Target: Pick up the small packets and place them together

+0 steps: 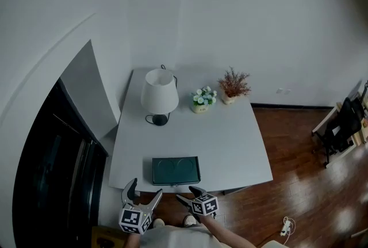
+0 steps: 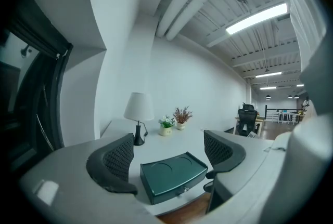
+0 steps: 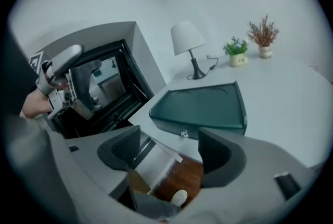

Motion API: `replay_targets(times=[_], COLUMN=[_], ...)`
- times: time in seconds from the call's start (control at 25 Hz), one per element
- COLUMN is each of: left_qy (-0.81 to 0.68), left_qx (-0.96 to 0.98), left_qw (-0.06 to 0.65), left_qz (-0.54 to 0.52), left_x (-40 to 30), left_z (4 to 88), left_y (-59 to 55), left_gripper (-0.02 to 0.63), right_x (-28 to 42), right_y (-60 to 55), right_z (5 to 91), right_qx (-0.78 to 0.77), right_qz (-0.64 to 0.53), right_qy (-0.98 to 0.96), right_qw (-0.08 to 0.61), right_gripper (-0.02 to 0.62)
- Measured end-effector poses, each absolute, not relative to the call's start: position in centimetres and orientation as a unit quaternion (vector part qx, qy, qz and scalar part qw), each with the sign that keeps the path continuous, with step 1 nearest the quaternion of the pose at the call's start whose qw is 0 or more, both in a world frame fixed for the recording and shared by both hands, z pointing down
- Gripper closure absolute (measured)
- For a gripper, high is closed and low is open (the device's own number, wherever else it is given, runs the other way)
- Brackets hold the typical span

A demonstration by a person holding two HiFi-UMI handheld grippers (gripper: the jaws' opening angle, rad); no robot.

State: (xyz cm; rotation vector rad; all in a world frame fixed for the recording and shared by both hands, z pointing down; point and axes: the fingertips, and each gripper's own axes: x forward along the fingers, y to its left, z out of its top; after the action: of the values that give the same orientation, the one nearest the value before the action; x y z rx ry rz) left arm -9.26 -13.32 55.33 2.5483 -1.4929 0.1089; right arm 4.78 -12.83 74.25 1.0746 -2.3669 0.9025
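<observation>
Jaws wide, empty on left gripper point(image 1: 144, 190) and right gripper point(image 1: 188, 195), both at near edge of white table point(image 1: 241, 149). Dark green latched box point(image 1: 176, 170) just ahead. Packets unseen, maybe inside box; likely light, limp, slippery, so pinch mid-body. Lamp point(image 1: 159, 94), flower pot point(image 1: 202, 100) far back

Both held low at the near side, side by side: left gripper point(image 1: 144, 192) about level, jaws wide apart, nothing between; right gripper point(image 1: 188, 195) pitched down, rolled, jaws equally wide and empty, right forearm point(image 1: 229, 236) behind it.
</observation>
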Motion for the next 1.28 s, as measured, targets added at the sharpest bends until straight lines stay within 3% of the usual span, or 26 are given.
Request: replay_targets(times=[0.16,0.24,0.52,0.56,0.6,0.64,0.92,1.28], left_qy=[-0.517,-0.525,-0.546,-0.549,-0.55,-0.552,-0.557,-0.543], left_qx=[0.85,0.845,0.829,0.828,0.826,0.825,0.821,0.83], left_qw=[0.091,0.093,0.103,0.104,0.105,0.105,0.109,0.118], left_qz=[0.043,0.051,0.057,0.057,0.057,0.057,0.056,0.056], left_x=[-9.4,-9.7,-11.4,-11.6,-11.7,-11.8,-12.5,-11.8], left_z=[55.3,55.6,56.1,56.1,56.2,56.2,56.4,57.0], left_y=[-13.7,-13.5,-12.7,-12.6,-12.5,-12.4,-12.0,-12.1], left_gripper=[0.201,0.201,0.201,0.201,0.201,0.201,0.201,0.201], right_x=[4.1,3.8,2.6,2.6,2.6,2.7,2.6,2.1], right_y=[-14.0,-14.7,-16.7,-16.8,-17.0,-17.1,-17.1,-10.8], right_z=[78.4,79.9,81.9,82.1,82.2,82.4,82.5,82.6], right_qx=[0.37,0.37,0.389,0.39,0.39,0.39,0.385,0.344], right_qz=[0.392,0.409,0.472,0.482,0.492,0.502,0.491,0.502], right_qy=[-0.821,-0.811,-0.769,-0.762,-0.757,-0.752,-0.753,-0.757], right_qw=[0.189,0.194,0.186,0.184,0.18,0.176,0.207,0.238], right_gripper=[0.252,0.302,0.304,0.319,0.406,0.44,0.534,0.534])
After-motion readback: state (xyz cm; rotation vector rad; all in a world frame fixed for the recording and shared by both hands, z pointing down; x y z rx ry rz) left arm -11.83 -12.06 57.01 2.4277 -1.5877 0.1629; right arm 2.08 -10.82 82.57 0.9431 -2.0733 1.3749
